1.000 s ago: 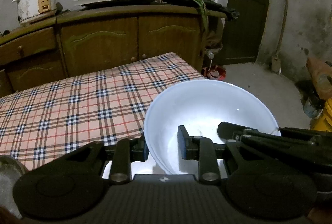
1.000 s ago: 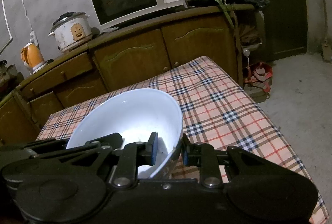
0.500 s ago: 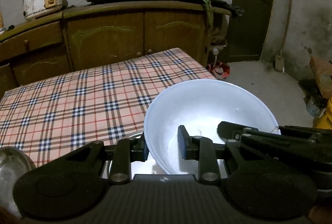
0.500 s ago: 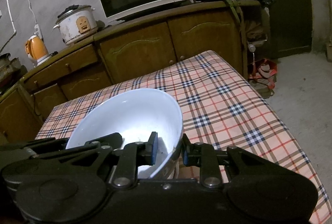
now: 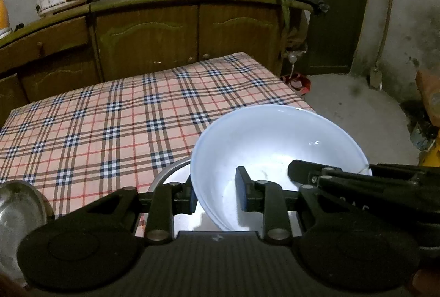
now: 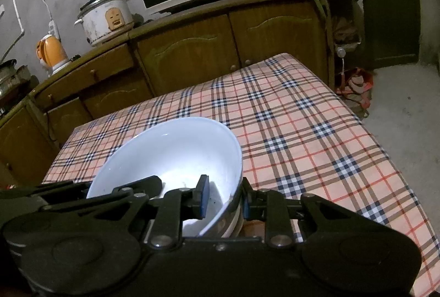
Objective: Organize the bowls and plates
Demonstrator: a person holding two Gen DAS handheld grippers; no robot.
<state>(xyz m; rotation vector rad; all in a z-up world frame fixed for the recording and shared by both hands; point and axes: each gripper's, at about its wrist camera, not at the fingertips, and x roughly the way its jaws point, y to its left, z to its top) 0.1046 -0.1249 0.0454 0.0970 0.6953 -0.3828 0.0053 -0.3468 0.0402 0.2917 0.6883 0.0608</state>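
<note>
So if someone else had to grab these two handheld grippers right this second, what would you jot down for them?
Left gripper: shut on the near-left rim of the white bowl, one pad inside, one outside.
Right gripper: shut on the same bowl's opposite rim.
The bowl is tilted, carried between both over the near edge of the plaid tablecloth. A metal bowl sits directly under it; another metal dish lies at far left.
Done: bowl gripped by both.
Left: probably lower it into the metal bowl, release both, then deal with the other dish.
</note>
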